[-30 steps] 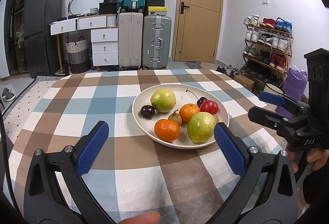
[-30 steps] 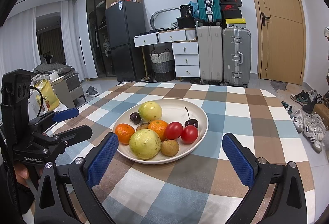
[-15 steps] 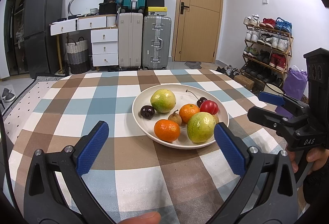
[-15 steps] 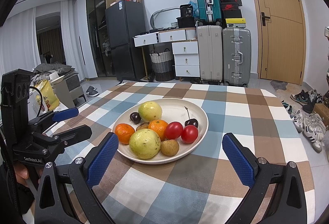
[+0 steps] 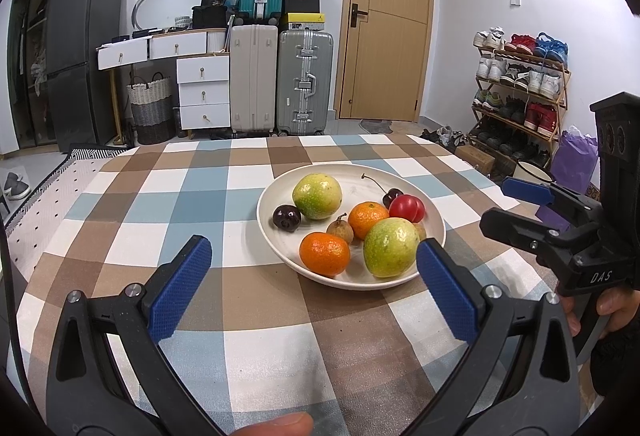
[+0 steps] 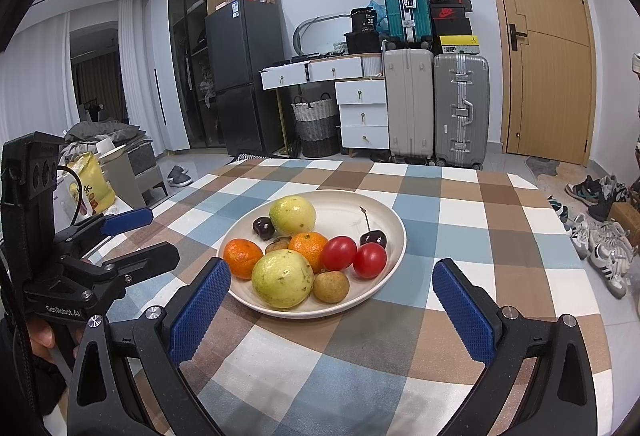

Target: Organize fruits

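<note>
round cream plate (image 6: 394, 236) on checkered tabletop (image 6: 460, 220), holding all fruit. two yellow-green guavas: one at far side (image 6: 292, 214), one at near rim (image 6: 282, 278). two oranges (image 6: 242, 258) (image 6: 308, 244) between them. two red tomatoes (image 6: 338, 252) (image 6: 369, 260) touching, right of centre. dark stemmed cherry (image 6: 373, 237) behind tomatoes; second dark cherry (image 6: 263, 227) beside far guava. brown longan (image 6: 331, 286) at near rim; another small brown fruit (image 5: 340, 231) mid-plate.

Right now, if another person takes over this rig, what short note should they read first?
Left hand-held gripper: open, empty, near the plate.
Right hand-held gripper: open, empty, also near the plate.
Fruits: all on the plate, on the checked tablecloth: two green-yellow fruits, two oranges, two red ones, dark cherries, small brown ones.
Done: nothing visibly sorted.
Left: all the organizing.
</note>
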Demonstrator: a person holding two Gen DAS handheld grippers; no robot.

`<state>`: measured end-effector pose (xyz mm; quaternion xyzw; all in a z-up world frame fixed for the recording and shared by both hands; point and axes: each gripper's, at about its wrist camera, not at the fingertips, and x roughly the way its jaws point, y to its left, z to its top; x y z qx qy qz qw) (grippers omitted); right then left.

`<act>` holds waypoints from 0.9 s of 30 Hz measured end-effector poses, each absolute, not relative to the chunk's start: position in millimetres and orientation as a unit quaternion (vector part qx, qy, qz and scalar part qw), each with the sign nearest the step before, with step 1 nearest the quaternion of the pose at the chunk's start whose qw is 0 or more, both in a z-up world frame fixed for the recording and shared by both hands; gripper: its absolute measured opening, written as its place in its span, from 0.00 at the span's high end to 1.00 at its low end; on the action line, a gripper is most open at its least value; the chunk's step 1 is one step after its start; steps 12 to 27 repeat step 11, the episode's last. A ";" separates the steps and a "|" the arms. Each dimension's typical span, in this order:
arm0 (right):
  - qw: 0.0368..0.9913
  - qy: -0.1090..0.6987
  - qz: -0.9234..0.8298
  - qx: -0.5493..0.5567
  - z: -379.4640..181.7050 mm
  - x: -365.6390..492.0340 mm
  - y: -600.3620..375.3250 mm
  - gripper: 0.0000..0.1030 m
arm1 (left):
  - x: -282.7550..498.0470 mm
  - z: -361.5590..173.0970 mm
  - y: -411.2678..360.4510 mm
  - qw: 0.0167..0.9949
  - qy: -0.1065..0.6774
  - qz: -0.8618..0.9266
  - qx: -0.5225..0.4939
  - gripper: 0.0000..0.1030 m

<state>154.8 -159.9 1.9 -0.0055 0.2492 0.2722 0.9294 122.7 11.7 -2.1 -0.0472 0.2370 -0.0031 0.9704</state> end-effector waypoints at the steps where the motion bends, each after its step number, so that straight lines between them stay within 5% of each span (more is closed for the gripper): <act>1: 0.929 0.249 0.272 -0.006 1.9 154.8 -160.0 0.00 | 122.7 -2.1 11.8 0.970 0.237 -0.002 -0.047 0.01; 27: 0.929 0.250 0.272 -0.007 1.1 155.7 -159.7 0.00 | 125.8 -3.8 18.0 0.969 0.241 0.007 -0.054 0.01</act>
